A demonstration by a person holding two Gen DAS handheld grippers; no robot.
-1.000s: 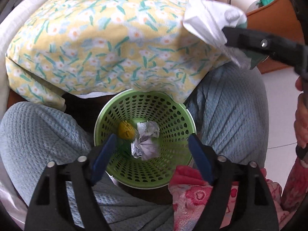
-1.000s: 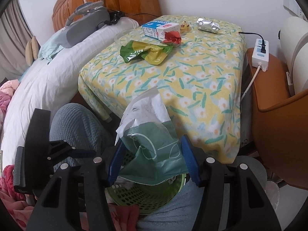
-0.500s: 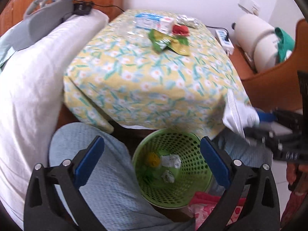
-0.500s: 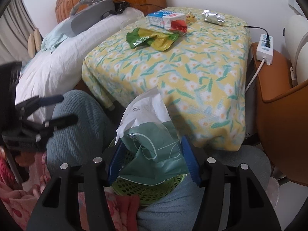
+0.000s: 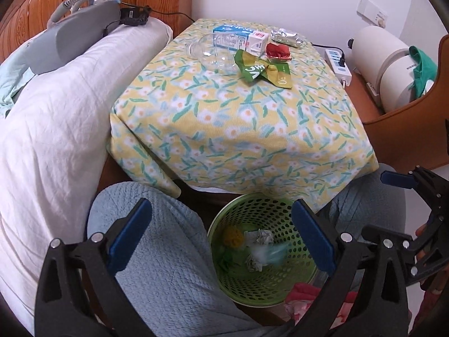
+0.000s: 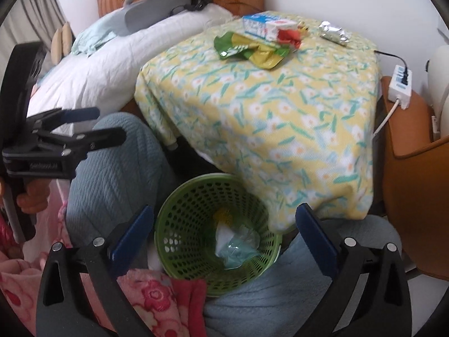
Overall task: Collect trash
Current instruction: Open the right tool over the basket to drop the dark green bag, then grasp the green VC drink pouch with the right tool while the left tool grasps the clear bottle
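Note:
A green mesh basket (image 5: 294, 272) (image 6: 179, 224) stands between a person's knees, below the table edge. A white-and-green plastic bag (image 6: 235, 244) (image 5: 269, 252) lies in it, with crumpled paper (image 5: 263, 236) and a yellow scrap (image 5: 234, 236). My right gripper (image 6: 224, 213) hangs over the basket, its jaws opening with nothing between them. My left gripper (image 5: 221, 210) (image 6: 108, 125) is open and empty, above the left knee and basket. On the floral table lie a green-yellow wrapper (image 5: 261, 70) (image 6: 249, 47), a milk carton (image 5: 241, 38) (image 6: 266, 26), a red wrapper (image 5: 277, 50), crumpled foil (image 5: 286, 36) (image 6: 334, 33) and a clear cup (image 5: 213, 53).
A bed with a white pillow (image 5: 56, 129) and a grey device (image 5: 78, 33) runs along the left. A power strip (image 5: 339, 64) and a white roll (image 5: 384, 64) rest on an orange seat at the right. Pink floral cloth (image 6: 151, 300) lies beside the basket.
My right gripper has opened and the plastic bag has dropped into the basket. My left gripper rose from the basket, tilted up toward the table and opened wider.

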